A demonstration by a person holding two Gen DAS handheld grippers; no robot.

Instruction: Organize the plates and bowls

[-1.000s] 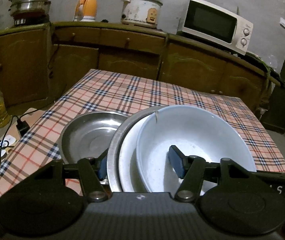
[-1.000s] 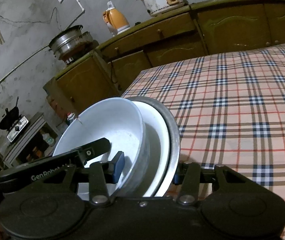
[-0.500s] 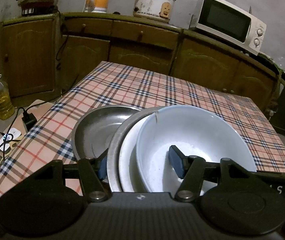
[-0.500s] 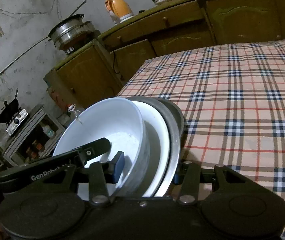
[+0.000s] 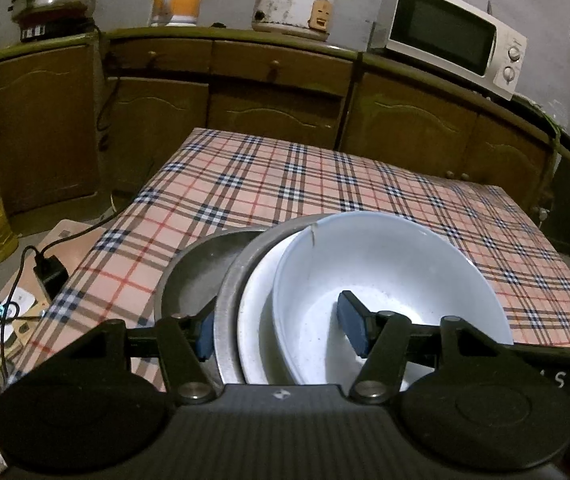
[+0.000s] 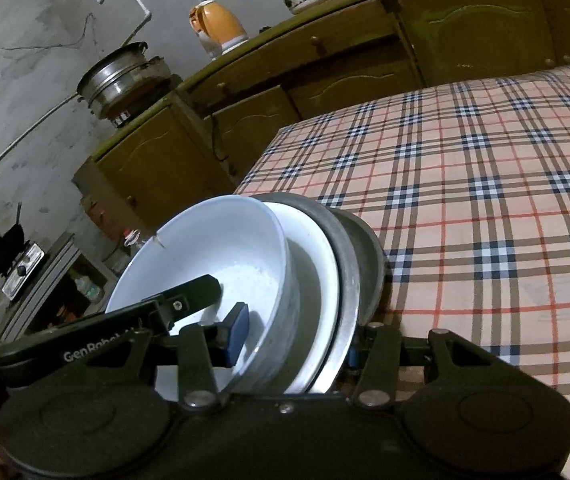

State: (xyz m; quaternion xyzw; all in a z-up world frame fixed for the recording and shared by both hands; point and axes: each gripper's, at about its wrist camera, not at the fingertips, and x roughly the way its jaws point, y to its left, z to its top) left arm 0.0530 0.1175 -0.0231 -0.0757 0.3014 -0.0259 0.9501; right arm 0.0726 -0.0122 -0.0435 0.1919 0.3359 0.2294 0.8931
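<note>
We carry a nested stack over the plaid tablecloth [image 5: 285, 184]: our left gripper [image 5: 281, 330] clamps its steel plate [image 5: 229, 304], white plate and white bowl [image 5: 389, 264]; our right gripper [image 6: 293, 340] clamps the opposite side. Next, we judge, set it into the steel pan [image 5: 193, 276] levelly.

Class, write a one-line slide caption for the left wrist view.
Left gripper clamps a nested stack, white bowl in white plate in steel plate, above the checked tablecloth.
</note>
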